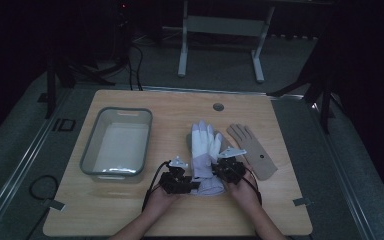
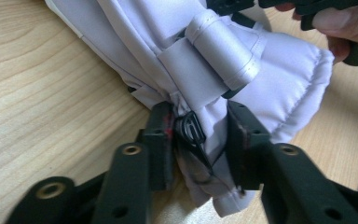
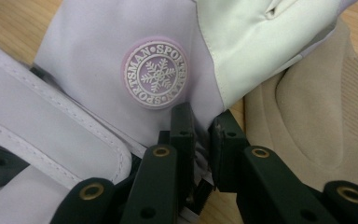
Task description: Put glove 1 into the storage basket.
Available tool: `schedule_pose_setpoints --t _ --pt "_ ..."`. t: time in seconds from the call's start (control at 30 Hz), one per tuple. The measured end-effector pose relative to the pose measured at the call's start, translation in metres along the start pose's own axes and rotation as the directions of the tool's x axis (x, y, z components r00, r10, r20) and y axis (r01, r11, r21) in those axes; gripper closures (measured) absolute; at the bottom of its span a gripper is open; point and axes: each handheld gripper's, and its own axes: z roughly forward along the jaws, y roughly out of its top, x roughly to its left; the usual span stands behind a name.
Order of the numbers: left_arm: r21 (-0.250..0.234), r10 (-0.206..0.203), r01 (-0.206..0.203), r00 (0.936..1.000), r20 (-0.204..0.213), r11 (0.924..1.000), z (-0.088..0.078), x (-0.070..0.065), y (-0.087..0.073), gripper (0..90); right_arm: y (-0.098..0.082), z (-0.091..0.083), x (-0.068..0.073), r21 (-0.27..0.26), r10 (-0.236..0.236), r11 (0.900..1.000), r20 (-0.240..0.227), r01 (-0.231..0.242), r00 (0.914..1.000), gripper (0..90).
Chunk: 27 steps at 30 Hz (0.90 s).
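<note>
Dim, dark room, most of it lost in shadow. Stood on grey carpeted floor (image 1: 220, 62), a pale wooden table (image 1: 130, 210) with rounded corners and a round cable hole (image 1: 218, 107) near its far edge. Behind it, the white legs of another desk frame (image 1: 220, 30), its top out of sight. Dark stand legs (image 1: 310, 85) splayed at right, more at left (image 1: 75, 70), with black cables (image 1: 136, 65) trailing over the carpet. A metal floor strip (image 1: 15, 170) ran down the left side, a cable loop (image 1: 42, 187) lying beside it. A small red light (image 1: 124, 6) glowed far back.
</note>
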Motion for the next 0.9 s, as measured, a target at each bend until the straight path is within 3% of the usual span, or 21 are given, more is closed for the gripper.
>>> schedule_pose_setpoints --t 0.23,0.4,0.67,0.9 --pt "0.015 -0.024 0.023 0.9997 0.01 0.9996 -0.004 -0.001 0.004 76.0 0.0 -0.003 0.0 -0.011 0.016 1.0 -0.007 -0.016 0.9998 82.1" --pt "0.039 0.01 -0.01 0.9999 0.001 0.9992 -0.01 -0.004 0.012 77.0 0.004 -0.009 0.0 -0.025 0.019 1.0 -0.015 -0.019 0.9997 82.2" --pt "0.042 0.032 -0.032 0.9995 -0.006 0.9986 -0.028 -0.003 0.027 77.2 0.021 -0.021 0.001 -0.063 0.035 0.997 -0.021 -0.036 0.9992 82.2" --pt "0.046 0.05 -0.049 0.9987 -0.011 0.9977 -0.048 0.0 0.036 77.2 0.037 -0.028 0.01 -0.093 0.006 0.996 -0.011 -0.007 0.9999 82.2"
